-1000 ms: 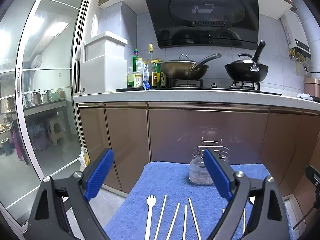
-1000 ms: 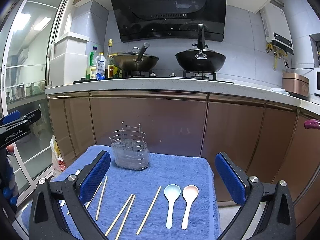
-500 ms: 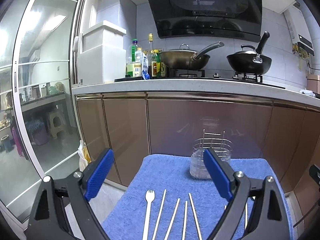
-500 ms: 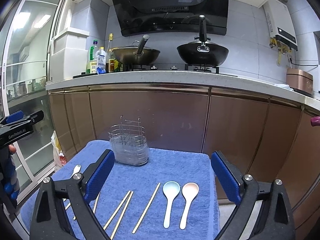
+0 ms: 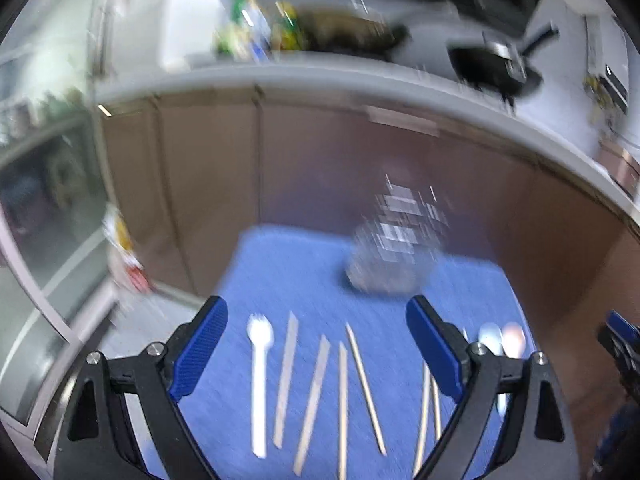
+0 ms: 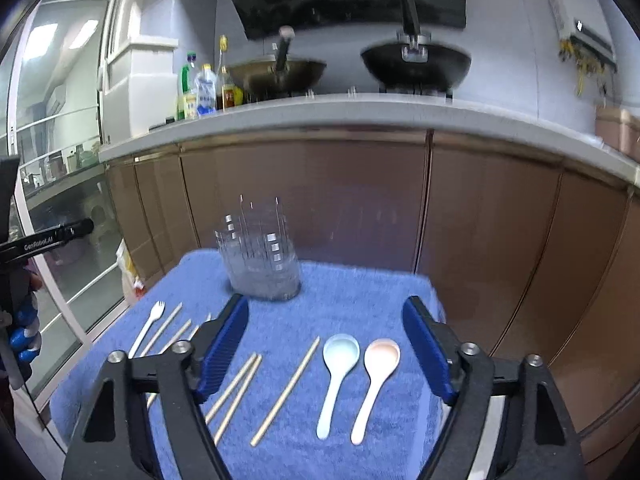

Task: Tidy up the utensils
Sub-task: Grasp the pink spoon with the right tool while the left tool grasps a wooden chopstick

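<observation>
Right tongs (image 6: 324,346) closing on nothing, blue spoon (image 6: 338,376) below. Left tongs (image 5: 316,344) open, empty. Risk: spoon slips from pinch.

Spoons (image 6: 340,376), chopsticks (image 6: 286,388), fork (image 6: 148,326) flat; holder (image 6: 260,260) upright

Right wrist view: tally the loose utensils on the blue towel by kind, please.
Fork: 1
Spoons: 2, one blue and one pink
Chopsticks: 6 in plain sight; more may be hidden
Total: 9 visible
</observation>
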### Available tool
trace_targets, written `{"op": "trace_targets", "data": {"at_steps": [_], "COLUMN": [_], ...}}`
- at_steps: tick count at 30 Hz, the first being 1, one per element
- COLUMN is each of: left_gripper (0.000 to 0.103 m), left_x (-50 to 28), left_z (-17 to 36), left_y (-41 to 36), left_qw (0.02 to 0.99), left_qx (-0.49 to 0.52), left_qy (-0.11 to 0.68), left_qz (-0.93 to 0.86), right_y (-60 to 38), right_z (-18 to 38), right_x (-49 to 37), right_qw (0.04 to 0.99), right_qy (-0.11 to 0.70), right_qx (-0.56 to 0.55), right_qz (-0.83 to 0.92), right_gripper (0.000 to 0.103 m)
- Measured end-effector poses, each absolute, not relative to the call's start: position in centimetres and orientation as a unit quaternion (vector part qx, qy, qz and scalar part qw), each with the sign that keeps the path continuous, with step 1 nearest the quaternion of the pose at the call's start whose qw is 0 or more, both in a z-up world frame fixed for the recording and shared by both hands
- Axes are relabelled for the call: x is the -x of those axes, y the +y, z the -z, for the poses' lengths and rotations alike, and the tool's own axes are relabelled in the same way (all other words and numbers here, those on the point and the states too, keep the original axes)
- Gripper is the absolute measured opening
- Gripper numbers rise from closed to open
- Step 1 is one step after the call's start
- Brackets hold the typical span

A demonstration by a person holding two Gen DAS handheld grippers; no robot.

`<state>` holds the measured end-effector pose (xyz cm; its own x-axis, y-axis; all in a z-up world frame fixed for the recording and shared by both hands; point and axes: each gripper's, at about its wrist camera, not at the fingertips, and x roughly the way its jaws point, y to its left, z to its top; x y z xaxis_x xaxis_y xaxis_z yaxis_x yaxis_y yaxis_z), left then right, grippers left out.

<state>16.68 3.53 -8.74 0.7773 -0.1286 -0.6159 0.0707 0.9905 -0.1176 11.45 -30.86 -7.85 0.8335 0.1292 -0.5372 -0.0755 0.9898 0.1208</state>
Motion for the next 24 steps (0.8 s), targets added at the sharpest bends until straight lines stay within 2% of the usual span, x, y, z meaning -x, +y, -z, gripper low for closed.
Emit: {"op": "trace_targets", "data": {"at_steps": [5, 12, 14, 21, 24], "left_gripper": [0.089, 0.086, 0.073, 0.042, 0.038], "left_x": [-19.4, -21.7, -22.5, -24.0, -24.3], "left_z": [14.2, 18.7, 20.0, 22.4, 23.0], "left_y": [1.4, -4.8, -6.5, -8.9, -9.5], "left_qw": [0.888, 0.831, 0.818, 0.778, 0.772], "left_qx": [0.064, 0.042, 0.021, -0.013, -0.029], "left_qy": [0.44, 0.52, 0.541, 0.593, 0.603], "left_qz": [0.12, 0.19, 0.194, 0.205, 0.2], "right_y": [-33.4, -35.2, -35.6, -37.5, -38.4], "right_z": [12.1, 17.3, 18.4, 20.8, 21.9], "right_x": [-14.9, -18.1, -19.0, -21.6, -22.5], "right_qw": [0.93, 0.897, 0.889, 0.868, 0.864], "right_qy": [0.35, 0.414, 0.429, 0.469, 0.478], "right_qx": [-0.085, -0.118, -0.125, -0.13, -0.128], "right_qz": [-0.079, -0.097, -0.099, -0.101, -0.098], "right_gripper": [0.046, 0.031, 0.025, 0.024, 0.024]}}
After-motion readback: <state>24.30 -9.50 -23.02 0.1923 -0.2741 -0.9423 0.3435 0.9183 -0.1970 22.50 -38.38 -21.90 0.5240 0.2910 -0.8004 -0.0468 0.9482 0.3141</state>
